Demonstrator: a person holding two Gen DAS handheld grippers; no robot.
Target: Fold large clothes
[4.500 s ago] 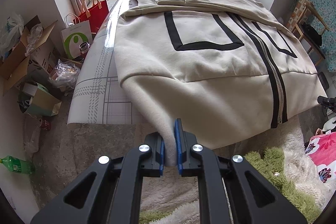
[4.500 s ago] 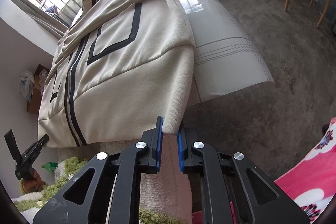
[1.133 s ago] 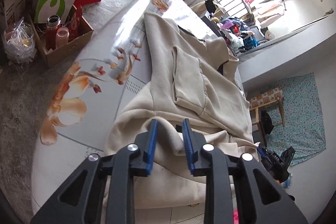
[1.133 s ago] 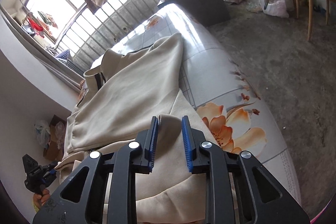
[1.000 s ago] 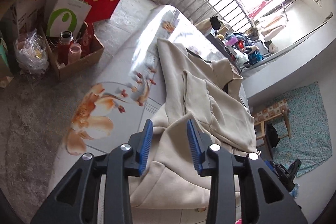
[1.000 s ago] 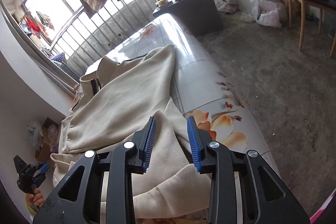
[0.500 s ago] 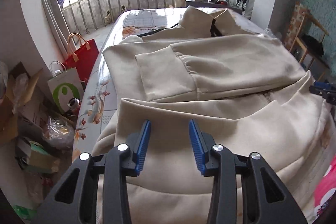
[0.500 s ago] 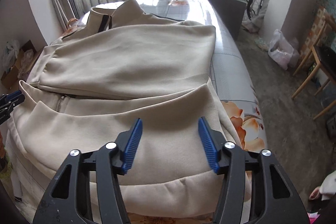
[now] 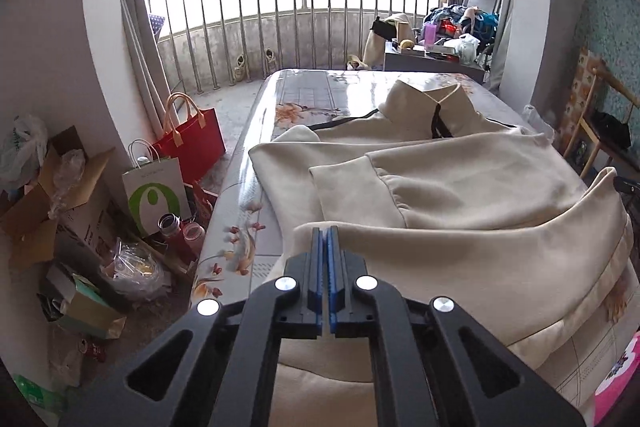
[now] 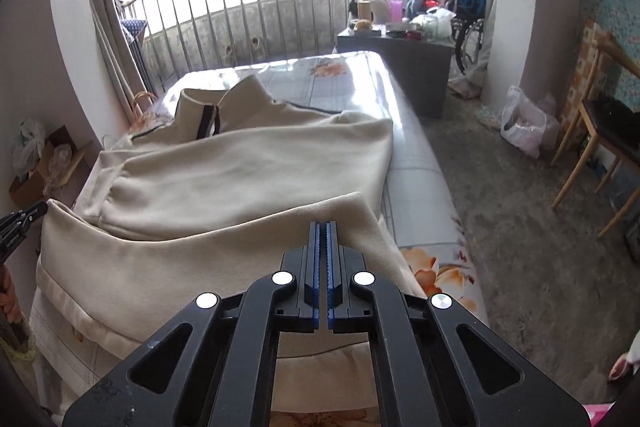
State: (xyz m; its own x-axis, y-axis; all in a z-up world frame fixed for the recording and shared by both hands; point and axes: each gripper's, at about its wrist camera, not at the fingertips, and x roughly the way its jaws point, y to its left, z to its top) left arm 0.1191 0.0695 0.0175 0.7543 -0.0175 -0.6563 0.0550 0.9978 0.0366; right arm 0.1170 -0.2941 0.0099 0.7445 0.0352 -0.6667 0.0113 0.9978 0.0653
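A large cream zip jacket (image 9: 460, 195) lies on the bed, its lower half folded up over the sleeves; the collar (image 9: 432, 107) points to the far end. It also shows in the right wrist view (image 10: 240, 179). My left gripper (image 9: 325, 239) is shut and empty, hovering over the left corner of the folded-up hem. My right gripper (image 10: 322, 233) is shut and empty over the right corner of the hem. The tip of the other gripper shows at the left edge of the right wrist view (image 10: 16, 223).
The bed (image 9: 304, 95) has a glossy flowered cover. Bags (image 9: 188, 139), boxes and bottles crowd the floor on the left. A grey cabinet (image 10: 400, 59) stands past the bed, wooden chairs (image 10: 600, 147) at the right. A railing (image 9: 280, 35) runs behind.
Both grippers carried the hem up over the jacket, let it go, pulled back and have closed empty. The jacket now lies folded in half.
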